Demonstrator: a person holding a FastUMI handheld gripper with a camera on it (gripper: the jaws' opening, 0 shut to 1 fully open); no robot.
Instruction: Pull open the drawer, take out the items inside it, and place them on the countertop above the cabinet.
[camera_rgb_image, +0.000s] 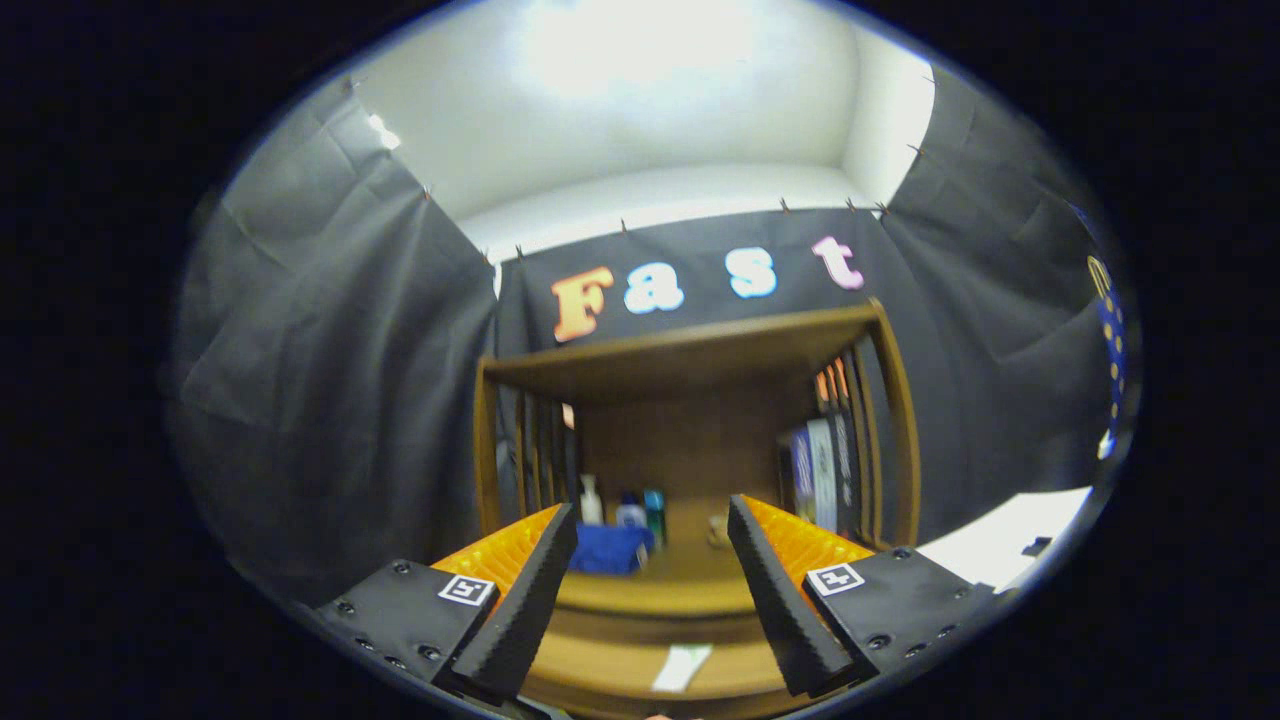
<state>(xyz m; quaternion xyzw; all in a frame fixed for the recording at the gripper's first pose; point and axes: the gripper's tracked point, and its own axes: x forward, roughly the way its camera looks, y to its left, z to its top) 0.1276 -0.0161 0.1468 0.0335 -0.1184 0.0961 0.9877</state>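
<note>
Fingers (650, 570) apart, empty; cabinet (690, 360) just beyond.

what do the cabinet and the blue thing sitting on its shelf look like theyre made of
The cabinet looks like wood with a smooth brown finish: warm tone, flat boards, thin slats at the sides. The blue thing, beyond the open gripper, looks soft, perhaps cloth or a pouch: matte, slightly slumped outline. It is too blurred to be sure.

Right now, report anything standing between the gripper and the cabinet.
Nothing visible does: the open gripper faces the cabinet with a clear gap. On its countertop, a blue box and bottles stand beyond the fingers.
</note>
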